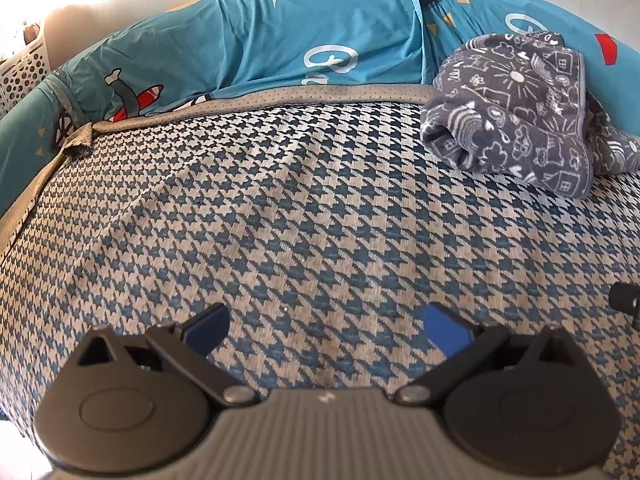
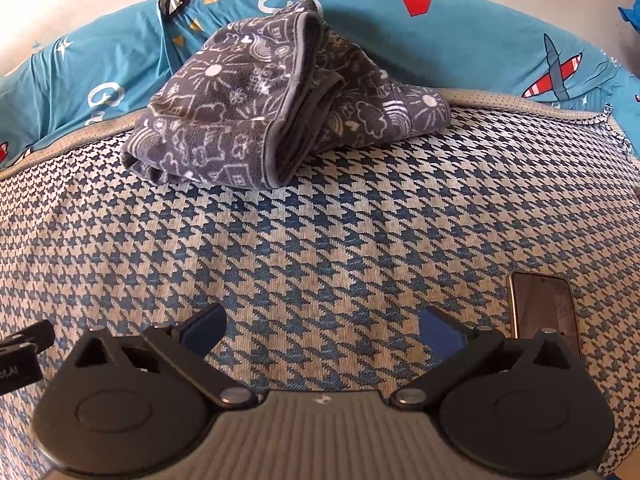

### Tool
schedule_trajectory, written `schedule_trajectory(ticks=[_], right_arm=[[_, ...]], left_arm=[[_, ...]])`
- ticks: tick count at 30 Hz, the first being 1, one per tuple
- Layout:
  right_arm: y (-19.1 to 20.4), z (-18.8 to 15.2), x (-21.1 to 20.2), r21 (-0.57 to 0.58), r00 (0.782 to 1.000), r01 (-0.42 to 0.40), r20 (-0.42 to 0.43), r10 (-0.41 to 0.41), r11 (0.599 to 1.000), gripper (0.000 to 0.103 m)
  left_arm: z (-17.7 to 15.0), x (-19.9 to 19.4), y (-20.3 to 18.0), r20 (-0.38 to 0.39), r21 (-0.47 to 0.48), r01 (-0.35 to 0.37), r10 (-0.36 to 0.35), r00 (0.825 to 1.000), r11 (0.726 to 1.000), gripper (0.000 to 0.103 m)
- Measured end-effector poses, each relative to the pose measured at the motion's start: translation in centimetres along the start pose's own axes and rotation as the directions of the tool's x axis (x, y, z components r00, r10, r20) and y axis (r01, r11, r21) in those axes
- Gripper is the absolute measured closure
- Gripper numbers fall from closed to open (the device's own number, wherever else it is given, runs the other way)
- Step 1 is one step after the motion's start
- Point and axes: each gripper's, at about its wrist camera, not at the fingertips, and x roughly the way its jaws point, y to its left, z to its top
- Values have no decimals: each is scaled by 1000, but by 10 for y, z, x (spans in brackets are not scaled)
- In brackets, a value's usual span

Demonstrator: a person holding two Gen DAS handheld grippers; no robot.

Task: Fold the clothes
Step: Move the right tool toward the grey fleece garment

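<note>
A bed covered with a blue-and-cream houndstooth woven mat (image 1: 304, 208) is seen from both wrist cameras. At its far side, a grey fleece garment printed with white doodles (image 1: 516, 108) lies loosely bundled on the mat, touching the teal cartoon-printed bedding (image 1: 320, 40) heaped along the far edge. In the left wrist view the garment is placed at the upper right; in the right wrist view it (image 2: 256, 120) is seen ahead and slightly left, its grey-trimmed edges rolled over one another.

The left gripper (image 1: 326, 330) is held low over bare mat, well apart from the garment, with its blue-padded fingers (image 1: 446, 334) spread wide and nothing between them. The right gripper (image 2: 322, 330) is likewise held over bare mat, its fingers (image 2: 442, 336) parted and empty.

A gold-edged smartphone (image 2: 544, 308) is laid screen up on the mat just beside the right gripper's right finger. A white perforated plastic basket (image 1: 20, 76) is visible at the far left, beyond the bedding. A dark part of the other gripper is glimpsed at the edge of each view.
</note>
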Motion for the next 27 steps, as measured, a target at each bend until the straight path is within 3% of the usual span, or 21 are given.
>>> schedule_trajectory(ticks=[13,27], right_arm=[[-26,12,25,12,1000,-8,26,8,1000,0],[-46,23,75,-22,998,6,62,-5,1000,0]], left_arm=[[14,8,12,43,3,-44,44,998,999,0],[34,30,21,33,-40,-52,54,998,998,0]])
